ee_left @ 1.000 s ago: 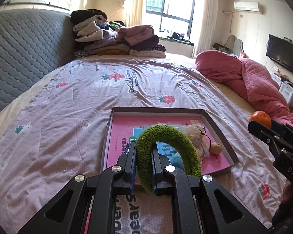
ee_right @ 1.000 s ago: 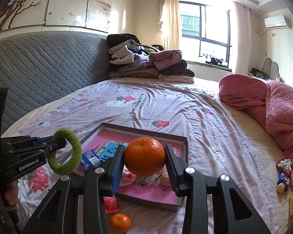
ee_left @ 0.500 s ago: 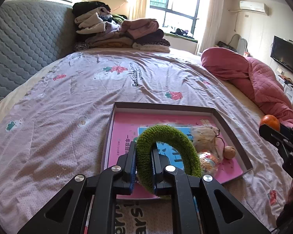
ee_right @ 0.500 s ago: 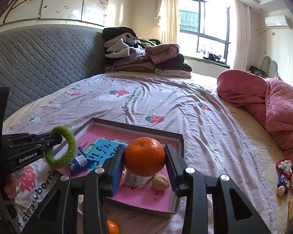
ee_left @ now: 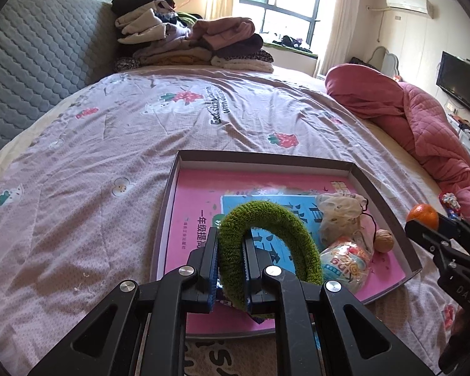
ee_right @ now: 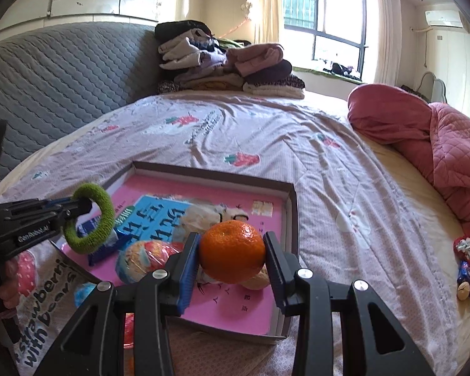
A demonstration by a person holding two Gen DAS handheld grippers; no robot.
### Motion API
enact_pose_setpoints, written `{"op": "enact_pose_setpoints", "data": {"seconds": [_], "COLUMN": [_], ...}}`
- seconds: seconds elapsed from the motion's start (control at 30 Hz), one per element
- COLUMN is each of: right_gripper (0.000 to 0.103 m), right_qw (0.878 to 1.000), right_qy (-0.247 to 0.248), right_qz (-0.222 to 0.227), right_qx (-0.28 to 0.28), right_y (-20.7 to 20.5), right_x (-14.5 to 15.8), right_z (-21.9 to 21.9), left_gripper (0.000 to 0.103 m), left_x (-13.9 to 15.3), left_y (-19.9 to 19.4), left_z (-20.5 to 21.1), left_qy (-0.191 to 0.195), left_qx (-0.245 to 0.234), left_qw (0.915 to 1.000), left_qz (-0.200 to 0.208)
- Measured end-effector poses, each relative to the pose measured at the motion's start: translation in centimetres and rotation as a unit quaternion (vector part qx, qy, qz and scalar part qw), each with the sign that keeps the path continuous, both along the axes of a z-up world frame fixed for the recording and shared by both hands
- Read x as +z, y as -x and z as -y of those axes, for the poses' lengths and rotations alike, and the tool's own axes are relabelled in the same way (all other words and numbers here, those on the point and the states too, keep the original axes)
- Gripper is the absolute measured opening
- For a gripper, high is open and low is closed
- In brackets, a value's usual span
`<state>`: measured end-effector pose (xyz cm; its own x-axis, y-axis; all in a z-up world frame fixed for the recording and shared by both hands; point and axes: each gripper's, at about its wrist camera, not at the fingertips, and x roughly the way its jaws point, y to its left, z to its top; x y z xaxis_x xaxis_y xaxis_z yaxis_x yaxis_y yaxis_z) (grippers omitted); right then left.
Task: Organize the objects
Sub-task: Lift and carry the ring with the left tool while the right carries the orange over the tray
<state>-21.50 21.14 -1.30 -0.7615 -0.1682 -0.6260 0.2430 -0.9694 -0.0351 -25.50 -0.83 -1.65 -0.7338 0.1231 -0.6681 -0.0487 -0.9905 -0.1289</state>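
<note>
A shallow box [ee_left: 266, 158] [ee_right: 289, 206] with a pink floor lies on the bed. Inside it are a blue booklet [ee_left: 297, 202], a gauze pouch [ee_left: 338, 211], a walnut [ee_left: 383, 240] and a wrapped colourful ball [ee_left: 346, 261] [ee_right: 141, 258]. My left gripper [ee_left: 230, 263] [ee_right: 84, 206] is shut on a fuzzy green ring [ee_left: 266, 219] [ee_right: 92, 219], held over the box's near left part. My right gripper [ee_right: 232, 257] is shut on an orange [ee_right: 232, 255] [ee_left: 423, 216], above the box's near right corner.
Folded clothes [ee_left: 188, 40] are stacked at the head of the bed beside a grey quilted headboard [ee_left: 31, 72]. A pink quilt [ee_left: 416, 131] is bunched on the right. Small wrapped snacks [ee_right: 467, 263] lie on the sheet to the right of the box.
Both grippers have sunk and moved forward over the box, which now looms larger. The ring and the orange stay gripped.
</note>
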Motion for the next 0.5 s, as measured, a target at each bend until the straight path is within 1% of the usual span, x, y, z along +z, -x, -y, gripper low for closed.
{"op": "enact_pose_setpoints", "data": {"seconds": [0.3,0.5], "right_gripper": [0.041,0.041], "right_qw": [0.999,0.999], "right_qy": [-0.009,-0.018], "right_qz": [0.037,0.045], "right_qx": [-0.001,0.01], "right_y": [1.2,1.1], "right_x": [-2.5,-3.2], "right_z": [0.1,0.7], "left_gripper": [0.014,0.014], "left_x": [-1.6,-1.7], "left_y": [0.8,0.7], "left_z": [-0.7,-1.0], "left_qy": [0.011,0.023], "left_qx": [-0.009,-0.012], "left_qw": [0.9998,0.9996], "left_qz": [0.016,0.013]}}
